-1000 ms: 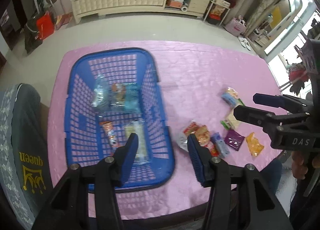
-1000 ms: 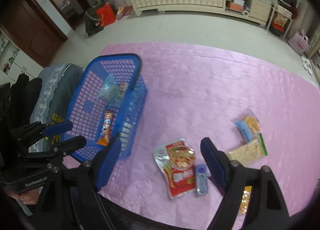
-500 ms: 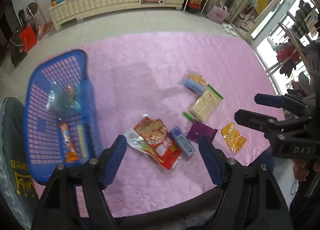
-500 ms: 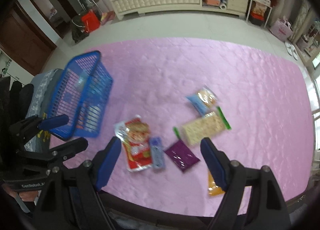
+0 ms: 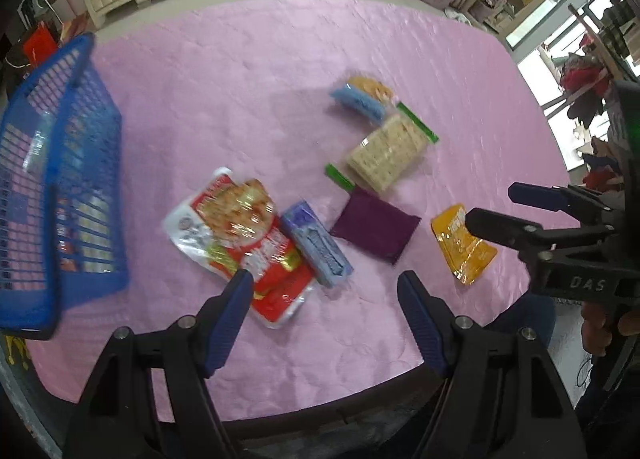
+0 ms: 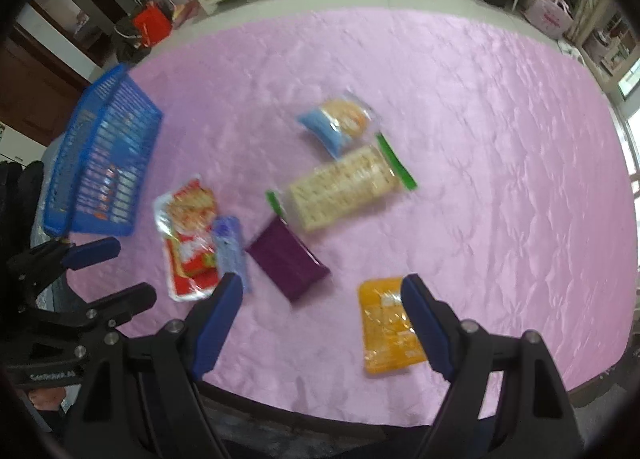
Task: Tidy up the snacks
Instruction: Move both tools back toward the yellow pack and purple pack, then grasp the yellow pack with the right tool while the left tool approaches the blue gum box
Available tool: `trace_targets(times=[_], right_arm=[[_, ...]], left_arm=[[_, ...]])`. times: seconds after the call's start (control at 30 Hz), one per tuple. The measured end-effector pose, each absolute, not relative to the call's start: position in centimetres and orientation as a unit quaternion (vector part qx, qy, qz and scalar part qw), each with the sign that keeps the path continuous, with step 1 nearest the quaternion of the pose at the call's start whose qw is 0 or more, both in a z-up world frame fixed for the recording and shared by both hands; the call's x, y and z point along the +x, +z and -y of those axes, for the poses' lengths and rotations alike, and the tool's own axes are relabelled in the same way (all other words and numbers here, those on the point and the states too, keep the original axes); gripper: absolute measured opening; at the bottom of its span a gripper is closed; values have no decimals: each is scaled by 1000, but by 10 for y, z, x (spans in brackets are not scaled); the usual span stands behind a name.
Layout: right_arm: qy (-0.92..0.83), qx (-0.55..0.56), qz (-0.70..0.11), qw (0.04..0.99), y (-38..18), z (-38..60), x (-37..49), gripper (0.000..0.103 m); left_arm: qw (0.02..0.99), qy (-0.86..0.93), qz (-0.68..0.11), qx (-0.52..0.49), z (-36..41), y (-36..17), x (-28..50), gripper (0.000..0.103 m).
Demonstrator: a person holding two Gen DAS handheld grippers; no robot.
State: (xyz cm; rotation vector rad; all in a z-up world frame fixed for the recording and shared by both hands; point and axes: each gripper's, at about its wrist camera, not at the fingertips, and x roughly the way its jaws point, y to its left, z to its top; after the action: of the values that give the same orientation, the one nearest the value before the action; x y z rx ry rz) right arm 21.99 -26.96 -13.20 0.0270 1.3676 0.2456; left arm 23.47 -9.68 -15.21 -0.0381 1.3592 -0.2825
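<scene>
**Both tongs hanging open over the snack pile, nothing grabbed**

So here's the scene. Left tongs (image 5: 324, 279) are spread wide with nothing between the blue pads, hovering at the bottom of the left wrist view right over the near edge of the pink surface (image 5: 248, 71). Right tongs (image 6: 320, 285) same deal, wide apart and empty, low in the right wrist view.

Snacks are loose in the middle of the surface. The red and silver pouch (image 5: 240, 235) sits centre-left, with the bluish-purple bar packet (image 5: 316, 243) lying along its right side, touching or overlapping it. Just right of that is the dark purple packet (image 5: 374, 225), and further right the orange packet (image 5: 464, 249), partly behind the right tongs' finger in the left view. In the right wrist view the orange packet (image 6: 390, 325) sits just beside the right-hand pad. Above the purple one is the cracker pack (image 5: 386, 153) with green ends, and above that the blue and orange bag (image 5: 362, 97), close to it.

The blue basket (image 5: 86, 163) is at the left edge of the frame, a few packets visible through its mesh, too blurry to name.
</scene>
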Motion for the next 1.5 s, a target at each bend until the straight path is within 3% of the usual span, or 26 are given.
trace_targets(times=[0.5, 0.63, 0.7, 0.87, 1.0, 1.17, 1.33, 1.43, 1.47, 1.5], right_arm=[[83, -31, -667, 740, -207, 293, 203, 84], [83, -46, -672, 734, -220, 280, 198, 69], [85, -99, -654, 745, -220, 266, 191, 67], [77, -84, -655, 747, -218, 263, 188, 64], [82, -93, -653, 747, -213, 251, 184, 43], [84, -84, -645, 755, -211, 246, 177, 38], [93, -60, -634, 766, -206, 253, 170, 25], [100, -50, -633, 766, -197, 254, 169, 24], [105, -42, -632, 766, -193, 249, 173, 19], [113, -33, -634, 764, -190, 247, 177, 6]], left_arm=[[740, -127, -660, -9, 139, -213, 224, 72], [739, -123, -662, -8, 139, -218, 224, 72], [741, -120, -661, -8, 136, -219, 225, 72], [744, -116, -658, -16, 125, -221, 226, 72], [750, -115, -650, -22, 112, -215, 226, 72], [761, -105, -640, -36, 86, -197, 227, 72], [771, -94, -628, -47, 55, -180, 233, 72], [775, -89, -625, -39, 48, -175, 235, 72], [776, -88, -624, -38, 46, -173, 236, 72], [776, -87, -623, -38, 49, -175, 236, 72]])
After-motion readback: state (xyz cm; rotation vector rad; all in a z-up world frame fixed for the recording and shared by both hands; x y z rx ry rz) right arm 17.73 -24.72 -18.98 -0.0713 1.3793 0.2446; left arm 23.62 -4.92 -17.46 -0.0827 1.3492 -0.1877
